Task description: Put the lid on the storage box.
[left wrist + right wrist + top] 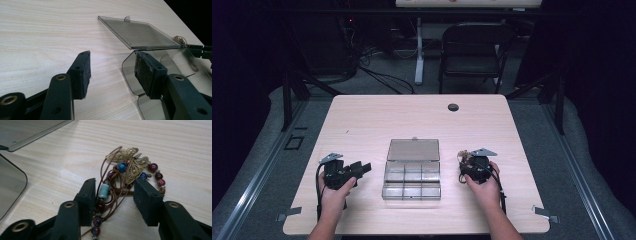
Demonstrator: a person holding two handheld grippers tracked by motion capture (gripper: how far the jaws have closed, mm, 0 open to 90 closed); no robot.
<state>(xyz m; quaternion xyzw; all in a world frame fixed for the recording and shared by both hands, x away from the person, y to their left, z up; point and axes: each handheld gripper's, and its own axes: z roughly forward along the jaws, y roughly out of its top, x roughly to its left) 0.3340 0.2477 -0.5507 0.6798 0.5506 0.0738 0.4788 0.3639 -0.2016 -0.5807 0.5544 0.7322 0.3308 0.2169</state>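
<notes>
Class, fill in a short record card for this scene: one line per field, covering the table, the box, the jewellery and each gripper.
Table: light wood table
Box: clear compartment box, lid open, lying back flat
Jewellery: beaded bracelet with brass butterfly, on the table right of the box
Left gripper: open, one jaw over the box's near corner
Right gripper: open, jaws either side of the bracelet's cords

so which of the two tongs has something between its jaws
The right tongs: their open jaws straddle the beaded butterfly bracelet. The left tongs frame bare table.
</notes>
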